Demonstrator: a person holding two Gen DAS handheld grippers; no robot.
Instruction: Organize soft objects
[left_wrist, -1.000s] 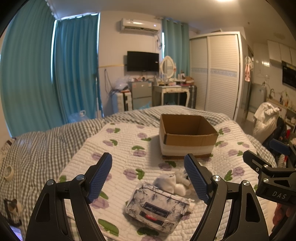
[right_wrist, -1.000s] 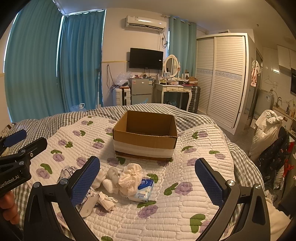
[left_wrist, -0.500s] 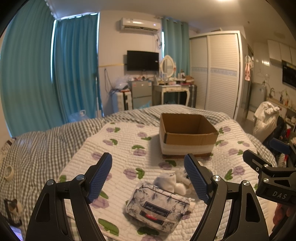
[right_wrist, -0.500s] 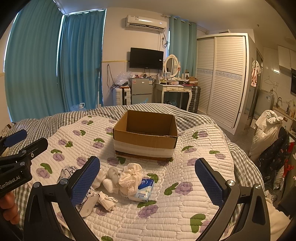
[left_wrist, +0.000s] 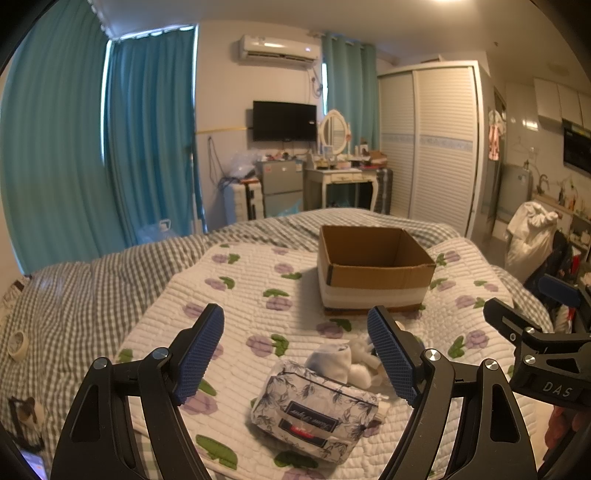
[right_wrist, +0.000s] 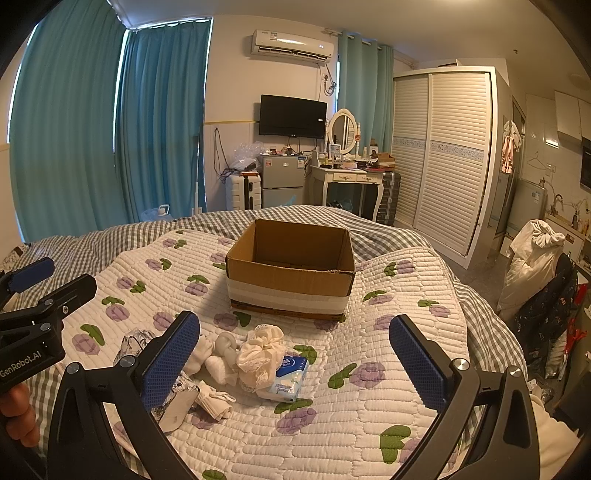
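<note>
Soft items are lying heaped on the quilted bed: a floral pouch, socks, a cream scrunchie and a tissue pack, all just short of the open cardboard box. Left claw and right claw are hanging spread wide (gripping nothing), with clear quilt lying right of the pile.

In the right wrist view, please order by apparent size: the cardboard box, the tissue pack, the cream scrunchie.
1. cardboard box, clearly largest, though it lies farthest away.
2-3. cream scrunchie and tissue pack: these look similar, and the scrunchie partly covers the pack, so I leave them unranked.
</note>
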